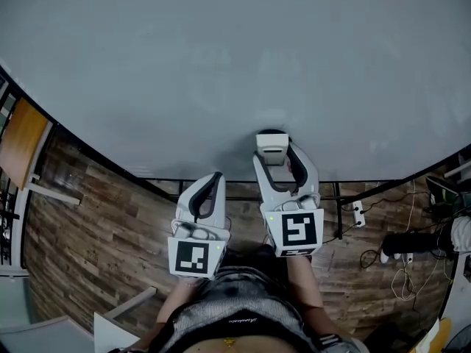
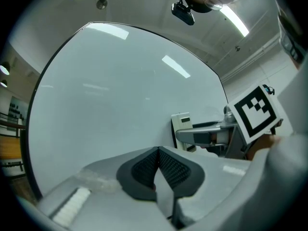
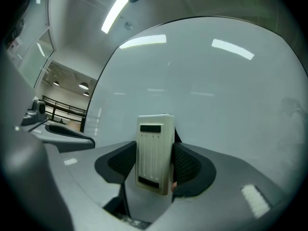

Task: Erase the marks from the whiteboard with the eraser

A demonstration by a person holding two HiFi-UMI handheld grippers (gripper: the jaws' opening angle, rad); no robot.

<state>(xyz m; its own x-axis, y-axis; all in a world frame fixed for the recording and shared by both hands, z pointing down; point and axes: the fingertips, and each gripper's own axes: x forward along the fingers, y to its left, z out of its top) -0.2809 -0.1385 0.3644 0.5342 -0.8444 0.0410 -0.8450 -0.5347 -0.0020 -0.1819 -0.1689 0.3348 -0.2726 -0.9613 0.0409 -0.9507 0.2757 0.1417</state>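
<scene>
The right claw (image 1: 274, 154) pinches the eraser (image 1: 271, 147) near the lower edge of the whiteboard (image 1: 221, 65), with open board toward 12 o'clock. The left claw (image 1: 215, 179), pressed together, hangs at the eraser's 8 o'clock over the wood floor (image 1: 96, 226).

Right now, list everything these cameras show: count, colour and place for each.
large pale grey whiteboard: one, pale grey, upright, filling the top of the head view; no clear marks show.
cream rectangular plastic eraser: one, cream, low on the whiteboard, seemingly against it.
brown wooden plank floor: one, brown, below the whiteboard.
loose cables: several, black and white, on the floor at far right.
ceiling strip lights: at least two, white, overhead.
left tool: one, grey with black pads, shut and empty, beside the right tool.
right tool: one, grey with black pads, shut on the eraser.
</scene>
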